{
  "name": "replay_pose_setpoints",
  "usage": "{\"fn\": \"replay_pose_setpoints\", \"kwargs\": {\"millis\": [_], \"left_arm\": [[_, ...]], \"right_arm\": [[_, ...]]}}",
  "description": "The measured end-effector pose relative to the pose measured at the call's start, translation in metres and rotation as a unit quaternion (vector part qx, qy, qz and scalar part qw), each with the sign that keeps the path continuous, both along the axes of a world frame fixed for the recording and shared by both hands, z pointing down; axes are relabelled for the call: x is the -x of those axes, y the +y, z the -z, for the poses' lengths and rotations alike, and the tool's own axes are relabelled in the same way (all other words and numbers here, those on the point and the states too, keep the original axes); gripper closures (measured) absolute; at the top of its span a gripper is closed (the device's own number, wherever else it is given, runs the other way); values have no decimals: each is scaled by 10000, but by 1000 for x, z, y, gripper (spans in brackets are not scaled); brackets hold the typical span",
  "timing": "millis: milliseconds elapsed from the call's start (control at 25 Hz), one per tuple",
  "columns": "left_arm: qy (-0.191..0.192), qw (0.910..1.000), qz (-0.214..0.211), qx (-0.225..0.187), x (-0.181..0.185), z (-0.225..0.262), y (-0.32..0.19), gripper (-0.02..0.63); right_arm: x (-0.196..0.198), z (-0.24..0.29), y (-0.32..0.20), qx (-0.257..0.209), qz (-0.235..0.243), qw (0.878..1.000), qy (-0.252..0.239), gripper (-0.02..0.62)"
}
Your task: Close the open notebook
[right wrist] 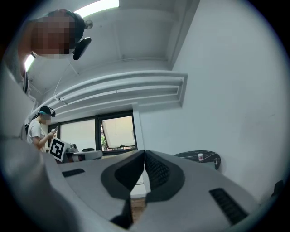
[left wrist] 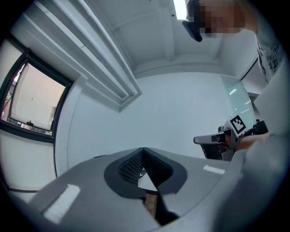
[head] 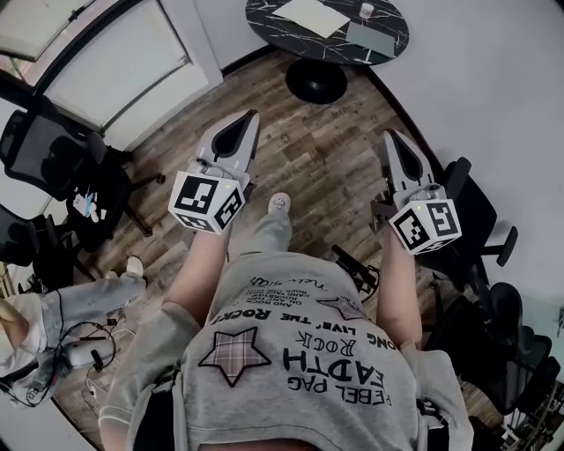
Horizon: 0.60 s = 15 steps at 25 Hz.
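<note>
The open notebook [head: 310,16] lies with white pages up on a round black marble table [head: 264,26] at the far end of the wooden floor. Both grippers are held level in front of the person, well short of the table. My left gripper [head: 251,115] is shut and holds nothing; in its own view the jaws [left wrist: 143,149] meet against a bare white wall. My right gripper [head: 388,135] is also shut and empty [right wrist: 144,152]. The table [right wrist: 210,157] shows small at the right of the right gripper view; the notebook cannot be made out there.
A grey flat case [head: 370,37] and a small white cup [head: 367,10] share the table. Black office chairs stand at the left [head: 44,150] and right [head: 480,220]. A seated person [head: 22,335] and floor cables [head: 88,352] are at lower left. Another person [right wrist: 41,129] stands by the windows.
</note>
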<state>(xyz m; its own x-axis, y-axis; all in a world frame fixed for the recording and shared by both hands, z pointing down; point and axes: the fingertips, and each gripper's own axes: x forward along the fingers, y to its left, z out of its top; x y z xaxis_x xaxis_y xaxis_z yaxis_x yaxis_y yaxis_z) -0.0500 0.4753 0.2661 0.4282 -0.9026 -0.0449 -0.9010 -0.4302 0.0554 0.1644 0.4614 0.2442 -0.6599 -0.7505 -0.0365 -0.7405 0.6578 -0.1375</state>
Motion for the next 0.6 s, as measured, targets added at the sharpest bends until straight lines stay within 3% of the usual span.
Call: {"fn": "replay_pose_setpoints", "kwargs": {"millis": [600], "left_arm": [[-8, 9988, -482, 53, 26, -1, -172, 597]], "right_arm": [[29, 5, -151, -15, -392, 9992, -19, 581]]}}
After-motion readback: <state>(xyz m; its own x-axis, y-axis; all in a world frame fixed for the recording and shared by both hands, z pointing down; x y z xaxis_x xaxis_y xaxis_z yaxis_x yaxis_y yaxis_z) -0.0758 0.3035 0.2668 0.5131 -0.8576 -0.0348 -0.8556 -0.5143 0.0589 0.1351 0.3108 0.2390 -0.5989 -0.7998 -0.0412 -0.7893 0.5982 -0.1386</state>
